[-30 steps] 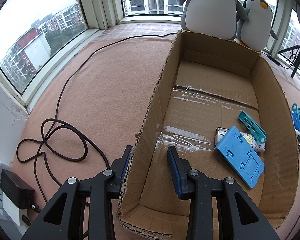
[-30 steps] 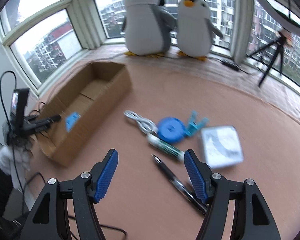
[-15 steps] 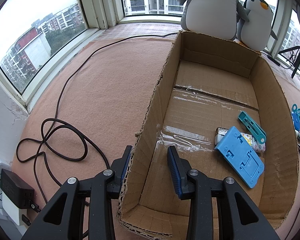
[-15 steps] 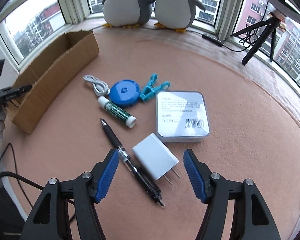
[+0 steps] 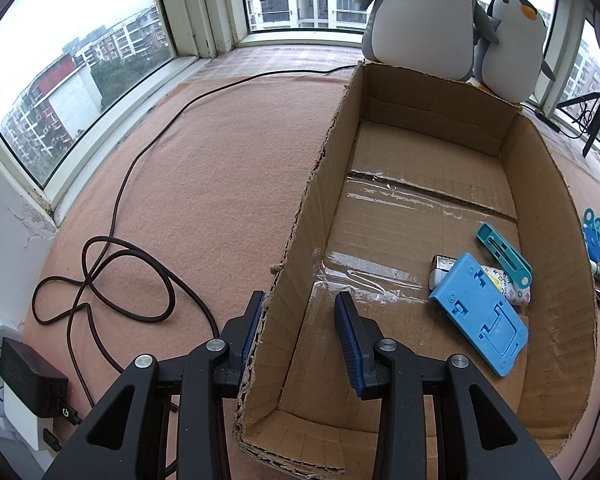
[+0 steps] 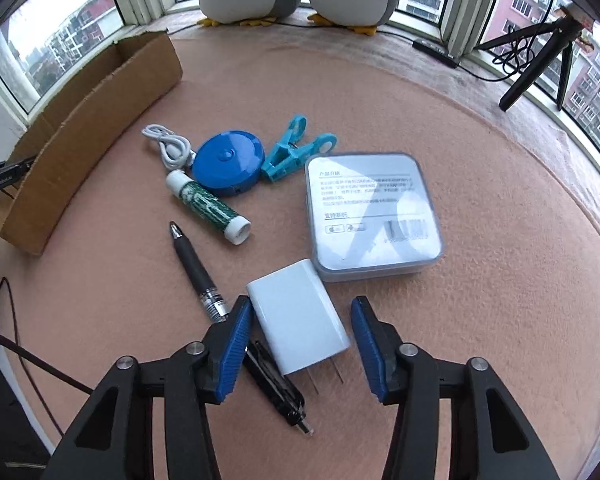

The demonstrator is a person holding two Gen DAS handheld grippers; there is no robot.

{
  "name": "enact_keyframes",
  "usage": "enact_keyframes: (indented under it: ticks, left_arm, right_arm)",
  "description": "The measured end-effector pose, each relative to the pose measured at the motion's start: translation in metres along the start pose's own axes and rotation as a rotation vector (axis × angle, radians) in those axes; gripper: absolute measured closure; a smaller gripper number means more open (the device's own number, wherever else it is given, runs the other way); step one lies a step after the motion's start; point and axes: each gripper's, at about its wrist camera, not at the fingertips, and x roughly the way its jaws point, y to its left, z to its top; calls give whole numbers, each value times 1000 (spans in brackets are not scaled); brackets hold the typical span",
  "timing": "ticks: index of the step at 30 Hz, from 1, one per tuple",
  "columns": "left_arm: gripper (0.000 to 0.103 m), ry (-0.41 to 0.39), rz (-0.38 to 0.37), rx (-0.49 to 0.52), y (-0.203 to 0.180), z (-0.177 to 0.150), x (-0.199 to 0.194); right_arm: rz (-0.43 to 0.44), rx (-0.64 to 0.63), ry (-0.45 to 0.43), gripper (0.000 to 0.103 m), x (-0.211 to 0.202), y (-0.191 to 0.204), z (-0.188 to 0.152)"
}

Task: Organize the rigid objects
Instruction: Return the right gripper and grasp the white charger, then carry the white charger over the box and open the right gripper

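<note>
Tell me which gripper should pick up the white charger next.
Right. The right gripper is open with the white charger lying between its fingers. The left gripper straddles the near side wall of the cardboard box, and seems occupied steadying it.

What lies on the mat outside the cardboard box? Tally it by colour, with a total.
White: 2, cable and charger
Blue: 1, round case
Teal: 1, clip
Green: 1, tube
Black: 1, pen
Grey: 1, square case
Total: 7
</note>
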Motion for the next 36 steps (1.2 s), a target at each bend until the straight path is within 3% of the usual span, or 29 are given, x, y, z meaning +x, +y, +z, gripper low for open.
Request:
enact_keyframes:
  ticks: [6,14,20,28,36]
  left_arm:
    - [65,0,0,-1,0,0,0]
    - [65,-1,0,-1,0,0,0]
    - [65,-1,0,-1,0,0,0]
    - [65,-1,-1,-2,0,0,0]
    - [65,-2,-3,-7,-1,1,1]
  right_arm:
    - [-16,4,-9,70,1,-1,-1]
    - [-4,46,-19,71,-4,0,-7]
    - [10,92,-76,71,-23,3,-8]
    - [88,75,-198,71,-63,41,26]
    - [178,10,-271,71,-70,100,76]
